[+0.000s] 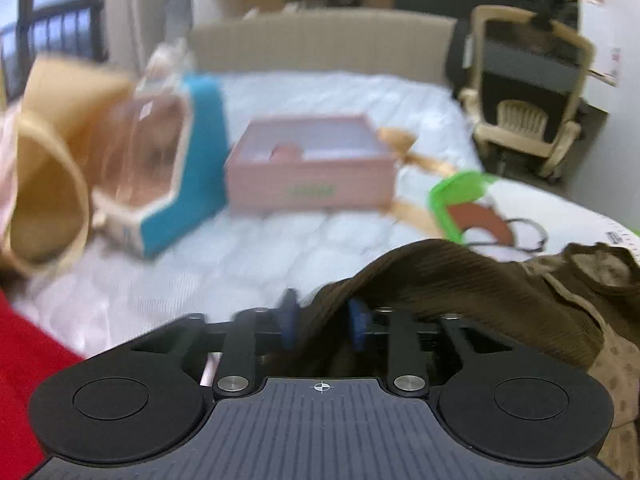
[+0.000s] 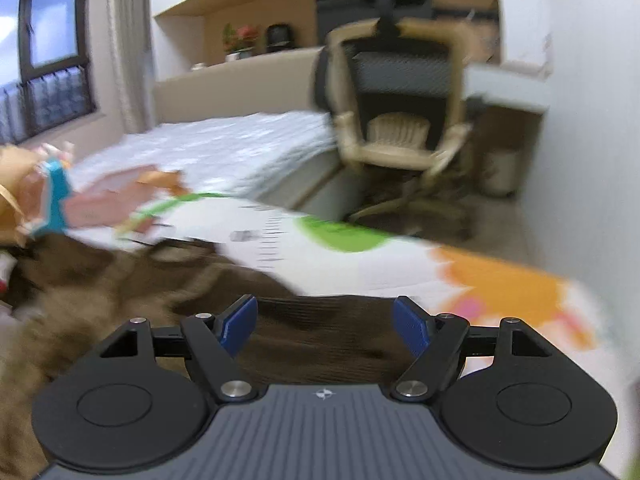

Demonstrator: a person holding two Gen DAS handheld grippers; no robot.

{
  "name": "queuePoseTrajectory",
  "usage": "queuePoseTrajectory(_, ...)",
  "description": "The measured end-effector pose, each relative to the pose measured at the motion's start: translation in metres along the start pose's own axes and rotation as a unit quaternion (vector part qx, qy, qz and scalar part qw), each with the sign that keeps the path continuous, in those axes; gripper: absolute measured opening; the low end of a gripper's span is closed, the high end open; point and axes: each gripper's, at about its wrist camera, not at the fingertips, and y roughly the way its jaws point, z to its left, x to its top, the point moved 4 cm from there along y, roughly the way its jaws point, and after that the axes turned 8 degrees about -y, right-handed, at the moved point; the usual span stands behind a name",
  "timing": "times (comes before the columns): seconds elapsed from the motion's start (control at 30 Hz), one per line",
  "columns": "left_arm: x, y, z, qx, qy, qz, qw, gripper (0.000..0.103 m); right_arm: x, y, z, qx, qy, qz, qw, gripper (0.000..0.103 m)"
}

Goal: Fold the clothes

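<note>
Folding barely begun, by my judgement; brown garment (image 2: 120,280) lies rumpled on near part of bed (image 1: 280,240); left gripper (image 1: 322,320) pinches raised fold of it; right gripper (image 2: 326,326) spread wide over near hem, empty; no flat fold visible

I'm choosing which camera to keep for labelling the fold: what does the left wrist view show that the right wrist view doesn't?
Only the left wrist view shows the left gripper with its blue fingers closed on a fold of the dark brown ribbed garment, plus a red cloth at the lower left edge.

Only the right wrist view shows the right gripper open over the garment, gripping nothing, and the floor beside the bed.

Both show the garment, the pink cardboard box, the white quilted mattress and the beige office chair.
</note>
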Motion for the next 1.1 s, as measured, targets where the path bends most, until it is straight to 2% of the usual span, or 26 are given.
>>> queuePoseTrajectory(0.03,-0.003,0.001,0.006,-0.013,-0.011,0.011,0.9998,0.069,0.006,0.011,0.007,0.027,0.018,0.009,0.999,0.075)
queuePoseTrajectory(0.07,-0.006,0.002,0.012,-0.026,-0.023,0.021,0.9992,0.089,0.01,0.025,0.015,0.058,0.04,0.023,0.997,0.075)
queuePoseTrajectory(0.1,-0.009,0.001,0.017,-0.039,-0.032,0.03,0.9983,0.096,0.014,0.04,0.022,0.09,0.064,0.037,0.993,0.075)
queuePoseTrajectory(0.2,-0.017,-0.013,0.022,-0.079,-0.042,0.037,0.9953,0.097,0.024,0.09,0.042,0.167,0.132,0.078,0.974,0.076)
queuePoseTrajectory(0.3,-0.018,-0.026,0.022,-0.125,-0.064,0.032,0.9896,0.099,0.025,0.139,0.056,0.199,0.182,0.125,0.955,0.08)
queuePoseTrajectory(0.37,-0.018,-0.036,0.018,-0.158,-0.077,0.021,0.9842,0.101,0.025,0.171,0.066,0.219,0.214,0.156,0.939,0.078)
queuePoseTrajectory(0.43,-0.018,-0.045,0.008,-0.192,-0.08,0.004,0.9781,0.103,0.048,0.177,0.061,0.179,0.216,0.075,0.957,0.077)
queuePoseTrajectory(0.53,-0.019,-0.051,-0.02,-0.252,-0.058,0.004,0.9661,0.103,0.075,0.178,0.048,0.115,0.202,-0.008,0.973,0.077)
queuePoseTrajectory(0.57,-0.021,-0.051,-0.031,-0.273,-0.051,0.012,0.9606,0.103,0.077,0.181,0.045,0.115,0.205,0.0,0.972,0.078)
queuePoseTrajectory(0.63,-0.023,-0.047,-0.051,-0.306,-0.045,0.031,0.9506,0.103,0.07,0.185,0.046,0.149,0.203,0.047,0.967,0.078)
queuePoseTrajectory(0.7,-0.029,-0.039,-0.069,-0.321,-0.037,0.051,0.9449,0.103,0.062,0.167,0.047,0.142,0.167,0.051,0.974,0.079)
queuePoseTrajectory(0.8,-0.042,-0.031,-0.094,-0.302,-0.002,0.076,0.9503,0.103,0.046,0.123,0.046,0.104,0.087,0.04,0.99,0.081)
queuePoseTrajectory(0.87,-0.053,-0.041,-0.105,-0.277,0.047,0.063,0.9576,0.103,0.033,0.088,0.048,0.067,0.014,0.031,0.997,0.082)
queuePoseTrajectory(0.97,-0.073,-0.069,-0.115,-0.251,0.111,0.037,0.9608,0.103,-0.005,0.035,0.059,0.032,-0.094,0.037,0.994,0.084)
queuePoseTrajectory(1.1,-0.106,-0.116,-0.111,-0.253,0.165,0.026,0.9528,0.103,-0.058,-0.024,0.078,0.044,-0.162,0.064,0.984,0.085)
